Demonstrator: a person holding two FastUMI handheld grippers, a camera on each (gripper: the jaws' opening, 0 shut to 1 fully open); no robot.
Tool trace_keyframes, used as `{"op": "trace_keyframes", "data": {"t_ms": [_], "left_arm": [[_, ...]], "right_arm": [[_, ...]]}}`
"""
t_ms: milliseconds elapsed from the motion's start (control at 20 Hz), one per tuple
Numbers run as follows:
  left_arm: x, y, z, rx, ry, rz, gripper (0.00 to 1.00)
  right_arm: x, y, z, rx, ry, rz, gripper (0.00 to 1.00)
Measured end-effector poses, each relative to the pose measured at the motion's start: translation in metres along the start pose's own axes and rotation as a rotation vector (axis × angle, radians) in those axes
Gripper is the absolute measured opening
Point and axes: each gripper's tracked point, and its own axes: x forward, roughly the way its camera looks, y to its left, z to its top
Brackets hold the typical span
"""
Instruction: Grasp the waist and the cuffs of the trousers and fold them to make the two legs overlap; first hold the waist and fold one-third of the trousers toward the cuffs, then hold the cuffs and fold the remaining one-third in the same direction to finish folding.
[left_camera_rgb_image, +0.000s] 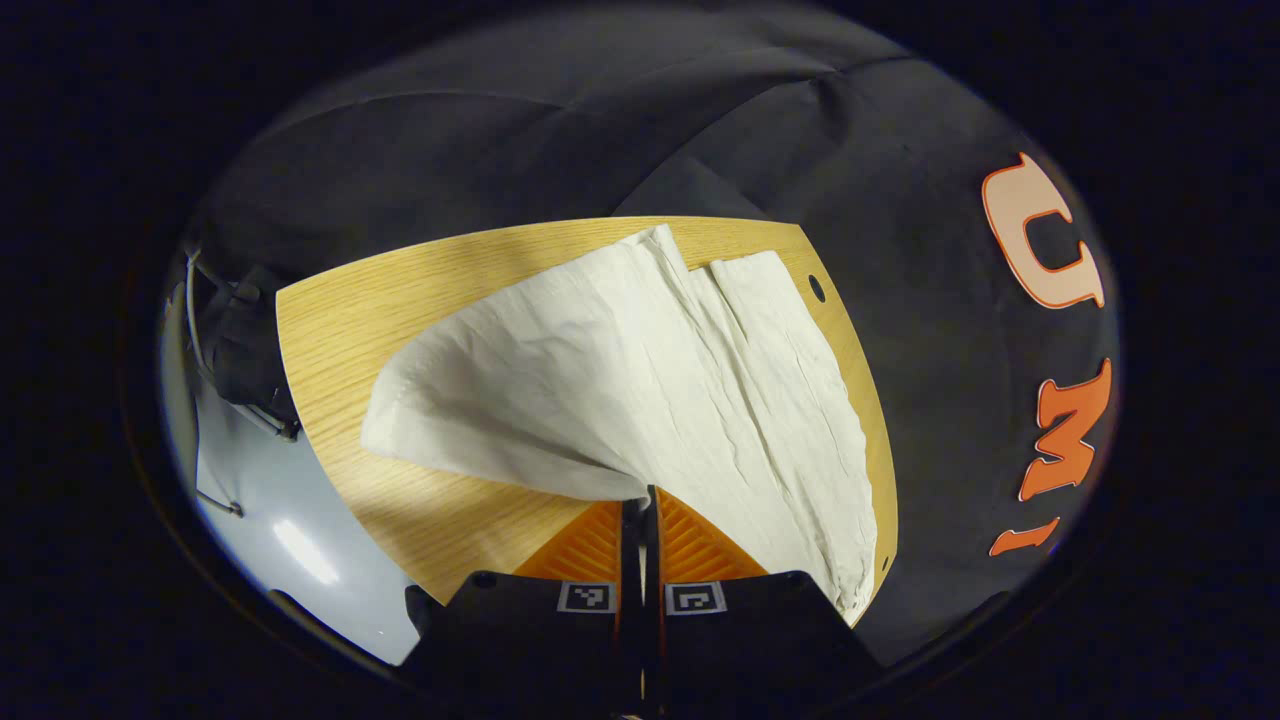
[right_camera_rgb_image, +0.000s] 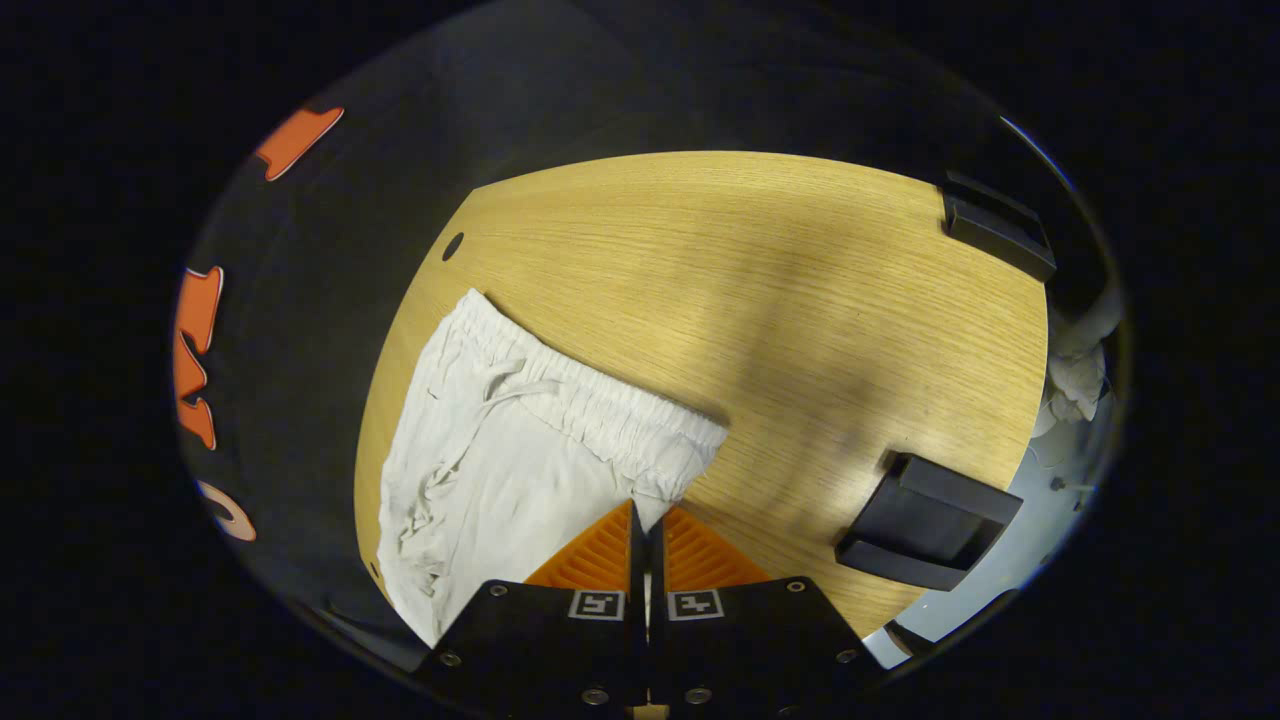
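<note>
L gripper (left_camera_rgb_image: 640, 497) is pinched tight on a lifted fold of the white trousers (left_camera_rgb_image: 640, 380), legs fanning away over the wooden table (left_camera_rgb_image: 340, 330) toward its far edge. R gripper (right_camera_rgb_image: 645, 510) is clamped on the waistband (right_camera_rgb_image: 600, 400) corner, drawstring side lying flat to the left. Black clamp (right_camera_rgb_image: 925, 520) sits near right, a second black bracket (right_camera_rgb_image: 995, 235) far right, both apart from the cloth.

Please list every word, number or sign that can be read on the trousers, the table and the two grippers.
Trousers: no readable print or tag.
Table: plain wood grain, no text.
Left gripper: square black-and-white markers, patterns, not letters.
Right gripper: the same kind of markers, no words.
Nothing here can be quoted as text.
</note>
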Motion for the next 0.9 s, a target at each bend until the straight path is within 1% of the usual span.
{"op": "trace_keyframes", "data": {"t_ms": [100, 150, 300, 400, 500, 600, 650, 800, 900], "left_arm": [[-0.009, -0.007, 0.004, 0.015, -0.01, -0.031, 0.04], [-0.013, -0.009, 0.007, 0.028, -0.015, -0.034, 0.04], [-0.027, -0.026, 0.014, 0.056, -0.022, -0.065, 0.05], [-0.035, -0.042, 0.021, 0.107, -0.035, -0.078, 0.05], [-0.038, -0.061, 0.03, 0.179, -0.048, -0.087, 0.04], [-0.04, -0.074, 0.041, 0.273, -0.066, -0.073, 0.04], [-0.041, -0.081, 0.043, 0.302, -0.068, -0.074, 0.04], [-0.046, -0.107, 0.056, 0.367, -0.102, -0.096, 0.04], [-0.046, -0.123, 0.066, 0.379, -0.129, -0.118, 0.04]], "right_arm": [[-0.012, 0.006, 0.008, 0.002, -0.025, 0.051, 0.01], [-0.018, 0.008, 0.012, 0.002, -0.031, 0.071, 0.01], [-0.025, 0.035, 0.026, 0.062, -0.058, 0.152, 0.01], [-0.031, 0.046, 0.034, 0.053, -0.073, 0.185, 0.01], [-0.038, 0.059, 0.043, 0.048, -0.084, 0.219, 0.0], [-0.04, 0.074, 0.049, 0.061, -0.088, 0.26, 0.01], [-0.039, 0.081, 0.053, 0.063, -0.092, 0.274, 0.01], [-0.041, 0.095, 0.059, 0.057, -0.1, 0.32, 0.01], [-0.041, 0.107, 0.064, 0.058, -0.103, 0.354, 0.01]]}}
